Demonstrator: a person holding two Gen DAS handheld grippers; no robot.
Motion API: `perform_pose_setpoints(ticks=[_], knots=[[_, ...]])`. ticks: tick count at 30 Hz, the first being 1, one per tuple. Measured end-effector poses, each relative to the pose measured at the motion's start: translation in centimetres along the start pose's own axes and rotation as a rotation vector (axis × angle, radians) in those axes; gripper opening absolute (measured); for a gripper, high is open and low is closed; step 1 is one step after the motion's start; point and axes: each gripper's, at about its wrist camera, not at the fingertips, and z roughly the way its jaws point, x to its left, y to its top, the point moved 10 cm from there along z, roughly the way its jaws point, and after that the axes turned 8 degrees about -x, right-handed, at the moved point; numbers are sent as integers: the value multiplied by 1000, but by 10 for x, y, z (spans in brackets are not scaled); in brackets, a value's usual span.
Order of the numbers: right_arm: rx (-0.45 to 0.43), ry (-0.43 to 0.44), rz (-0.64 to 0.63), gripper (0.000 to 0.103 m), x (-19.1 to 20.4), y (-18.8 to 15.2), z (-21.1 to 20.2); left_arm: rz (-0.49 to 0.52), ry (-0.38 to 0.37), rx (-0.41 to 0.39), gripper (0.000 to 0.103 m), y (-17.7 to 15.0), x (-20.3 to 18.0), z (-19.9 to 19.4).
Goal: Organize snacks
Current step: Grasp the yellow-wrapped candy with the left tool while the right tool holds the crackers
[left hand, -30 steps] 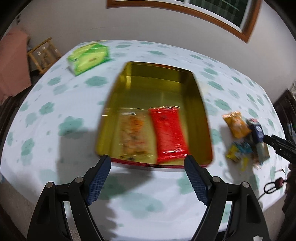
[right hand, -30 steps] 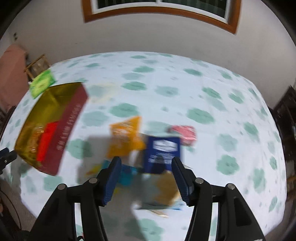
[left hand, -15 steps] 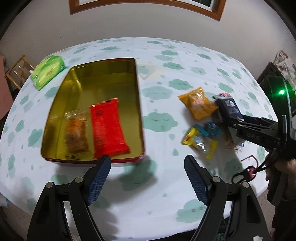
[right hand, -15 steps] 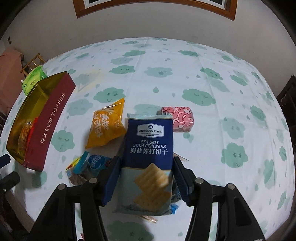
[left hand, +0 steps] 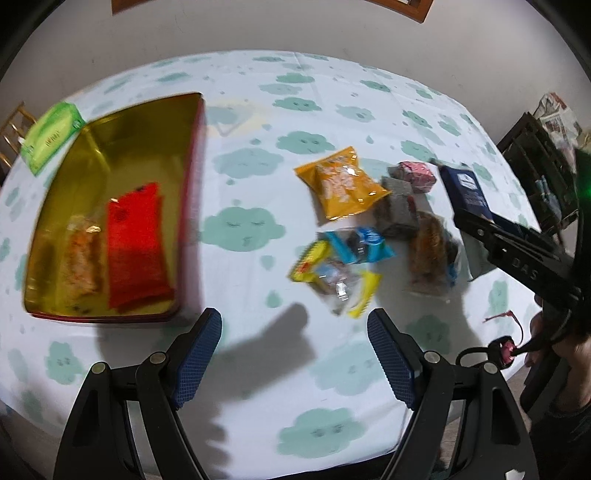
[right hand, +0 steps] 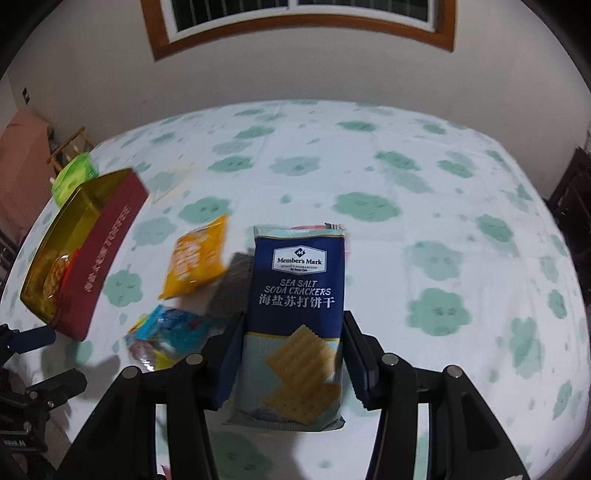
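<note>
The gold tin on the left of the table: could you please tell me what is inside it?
Inside the gold tin lie two packets side by side: a red packet and a clear packet of orange-brown snacks. The rest of the floor looks bare; anything beneath the packets is hidden.

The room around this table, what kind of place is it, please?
Probably a room in a home, perhaps a dining room. A cloud-print tablecloth covers the table, a wood-framed window sits in the plain wall, and snack packets such as the sea salt soda crackers pack lie beside a toffee tin.
</note>
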Motion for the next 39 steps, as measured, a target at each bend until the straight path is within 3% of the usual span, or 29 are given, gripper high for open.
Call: perform_pose_setpoints(ticks=[9,14,20,24,30,39], knots=[[-2,-57,133,51,-78,-16,-9,-144,-19,84,76,10,-22,39],[3,-61,170,51,-98,-26,-8,-153,18,116,76,9,-24,57],[4,-35,202,51,-103,-30,-2,-124,47,126,75,6,-14,55],[16,-15,210,51,-101,-34,4,-81,79,126,64,1,-4,51],[36,-6,213,51,-98,-44,11,-9,94,101,65,7,-1,46],[35,-16,194,51,-98,-45,10,-79,72,117,66,21,6,52]])
